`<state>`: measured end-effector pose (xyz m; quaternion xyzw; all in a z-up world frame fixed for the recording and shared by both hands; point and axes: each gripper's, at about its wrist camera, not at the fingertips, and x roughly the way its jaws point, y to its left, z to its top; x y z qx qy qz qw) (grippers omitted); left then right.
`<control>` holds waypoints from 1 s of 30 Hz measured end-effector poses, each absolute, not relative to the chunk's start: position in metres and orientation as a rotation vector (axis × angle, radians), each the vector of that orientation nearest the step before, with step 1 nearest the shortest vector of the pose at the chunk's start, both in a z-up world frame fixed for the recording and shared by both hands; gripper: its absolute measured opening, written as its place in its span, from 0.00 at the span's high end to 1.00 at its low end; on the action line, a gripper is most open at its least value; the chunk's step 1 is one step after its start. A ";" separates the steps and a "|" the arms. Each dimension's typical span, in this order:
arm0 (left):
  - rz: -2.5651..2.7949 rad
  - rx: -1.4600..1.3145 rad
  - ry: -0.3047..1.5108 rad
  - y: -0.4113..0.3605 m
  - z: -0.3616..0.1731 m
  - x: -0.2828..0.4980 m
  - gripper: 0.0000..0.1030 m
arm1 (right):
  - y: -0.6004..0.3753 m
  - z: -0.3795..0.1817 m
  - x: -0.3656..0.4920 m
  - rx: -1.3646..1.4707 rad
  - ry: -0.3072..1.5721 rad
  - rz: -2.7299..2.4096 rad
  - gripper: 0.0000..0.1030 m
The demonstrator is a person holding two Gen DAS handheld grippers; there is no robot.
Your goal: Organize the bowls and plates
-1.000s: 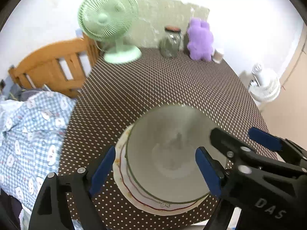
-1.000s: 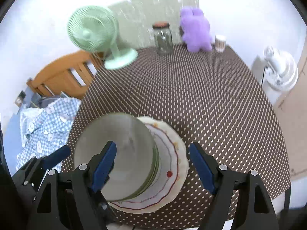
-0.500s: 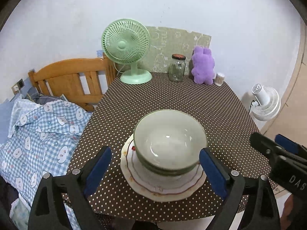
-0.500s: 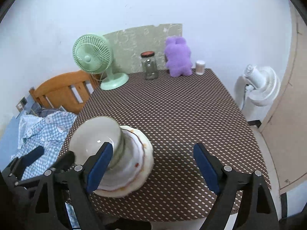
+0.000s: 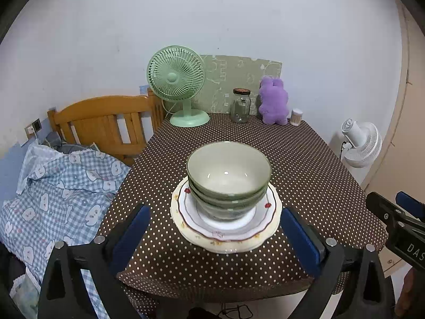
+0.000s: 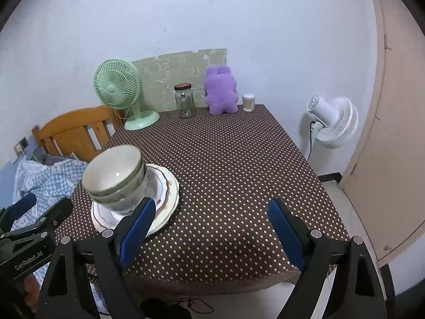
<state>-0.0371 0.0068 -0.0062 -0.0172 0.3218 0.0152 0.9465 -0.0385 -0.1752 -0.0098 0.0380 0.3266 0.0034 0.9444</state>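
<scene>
we saw the table (image 5: 305, 164) in its brown dotted cloth fill the view, the wooden chair (image 5: 106, 122) at its left side. at the far edge stood a green fan (image 5: 176, 79), a purple plush toy (image 5: 273, 101) and a glass jar (image 5: 241, 106). near the front edge the plates (image 5: 225, 235) lay stacked, with the bowls (image 5: 228, 175) nested upright on top. our left gripper (image 5: 217, 232) was opening, jaws wide, nothing between them. our right gripper (image 6: 209, 224) stood spread and empty, just right of the stack.
</scene>
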 end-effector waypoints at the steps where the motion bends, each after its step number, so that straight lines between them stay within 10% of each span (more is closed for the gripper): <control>1: 0.030 -0.038 0.656 0.006 -0.008 -0.040 0.02 | -0.175 -0.011 -0.041 0.076 0.662 0.005 0.14; 30: 0.030 -0.056 0.597 -0.005 -0.008 -0.072 0.00 | -0.176 -0.018 -0.075 0.052 0.631 -0.005 0.13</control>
